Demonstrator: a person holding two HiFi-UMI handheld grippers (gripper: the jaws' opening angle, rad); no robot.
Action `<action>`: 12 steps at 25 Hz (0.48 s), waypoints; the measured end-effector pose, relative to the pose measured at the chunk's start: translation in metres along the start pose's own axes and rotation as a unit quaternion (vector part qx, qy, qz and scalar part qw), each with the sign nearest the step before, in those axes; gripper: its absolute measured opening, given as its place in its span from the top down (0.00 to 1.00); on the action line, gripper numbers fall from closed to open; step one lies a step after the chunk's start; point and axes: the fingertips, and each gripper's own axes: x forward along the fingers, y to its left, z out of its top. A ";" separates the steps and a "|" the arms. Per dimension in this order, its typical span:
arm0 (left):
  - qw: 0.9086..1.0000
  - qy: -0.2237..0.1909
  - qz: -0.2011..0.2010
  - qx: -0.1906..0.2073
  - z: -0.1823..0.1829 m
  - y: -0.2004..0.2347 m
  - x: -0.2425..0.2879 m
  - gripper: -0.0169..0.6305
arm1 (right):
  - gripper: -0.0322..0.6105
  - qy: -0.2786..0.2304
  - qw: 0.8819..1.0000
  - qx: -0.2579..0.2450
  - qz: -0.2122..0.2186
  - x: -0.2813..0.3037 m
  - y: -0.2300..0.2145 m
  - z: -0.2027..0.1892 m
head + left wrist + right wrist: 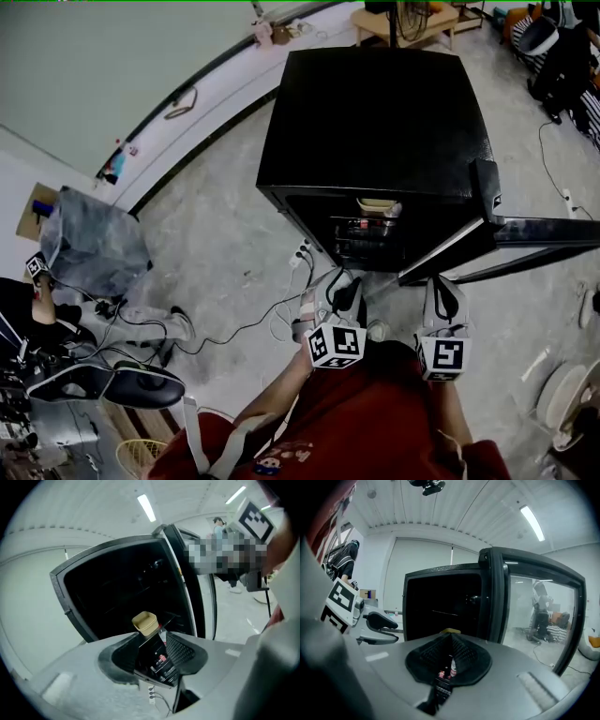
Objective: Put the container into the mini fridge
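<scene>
Grey concrete floor [216, 234] with white cables [281, 321] bears a black mini fridge [375, 122] holding a beige plastic container [378, 205]; before it, left gripper [151, 639] gapes empty, right gripper [449, 641] has jaws together.

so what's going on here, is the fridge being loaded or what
A person stands facing a black mini fridge whose door is swung open. A tan container already sits on the upper shelf inside. Neither claw holds anything: the left claw is open, the right claw is closed and empty, both held short of the fridge.
</scene>
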 end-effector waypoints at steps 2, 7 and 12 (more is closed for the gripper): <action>0.999 -0.022 0.005 -0.041 0.002 0.002 -0.007 0.69 | 0.95 0.001 1.000 -0.001 0.001 0.001 0.000 0.000; 0.988 -0.085 0.031 -0.124 0.015 0.015 -0.032 0.69 | 0.95 -0.005 1.000 -0.003 0.005 0.000 0.000 0.007; 0.978 -0.140 0.049 -0.146 0.042 0.030 -0.053 0.69 | 0.95 -0.018 1.000 -0.010 0.019 0.004 0.004 0.016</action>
